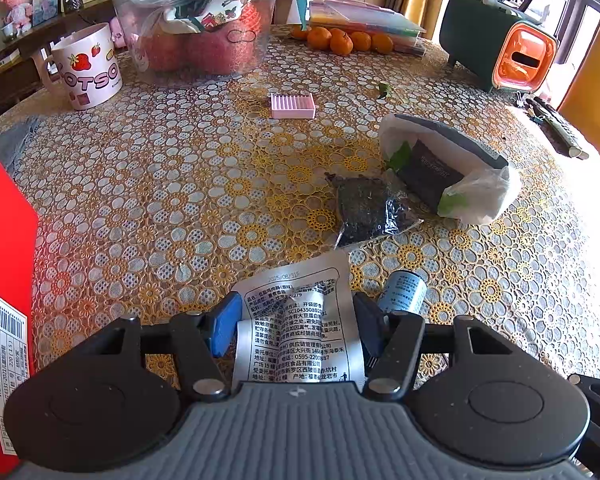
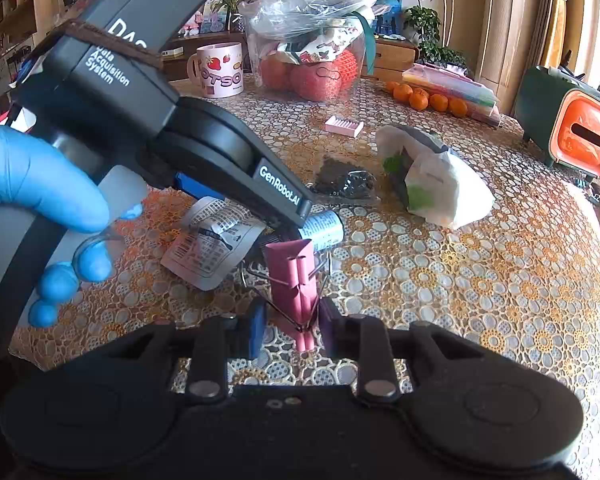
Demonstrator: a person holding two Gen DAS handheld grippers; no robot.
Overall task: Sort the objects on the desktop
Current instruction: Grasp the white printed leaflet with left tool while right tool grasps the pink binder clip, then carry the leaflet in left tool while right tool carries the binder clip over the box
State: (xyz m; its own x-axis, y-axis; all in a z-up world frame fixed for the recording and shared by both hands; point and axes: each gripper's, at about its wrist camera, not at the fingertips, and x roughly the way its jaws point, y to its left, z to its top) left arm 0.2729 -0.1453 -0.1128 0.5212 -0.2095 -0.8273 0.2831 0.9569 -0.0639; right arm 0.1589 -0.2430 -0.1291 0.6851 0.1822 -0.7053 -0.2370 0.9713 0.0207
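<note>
Left tongs I see straddling a silver snack packet without clearly pinching it, right tongs parted around a pink binder clip on the counter, blue-labelled tube just beside, dark bag farther.

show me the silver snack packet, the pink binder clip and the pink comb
silver snack packet [image 1: 300,328], left wrist view, on its printed back panel
pink binder clip [image 2: 296,276], right wrist view, on its folded pink body
pink comb [image 1: 293,105], left wrist view, on its ridged top
</note>
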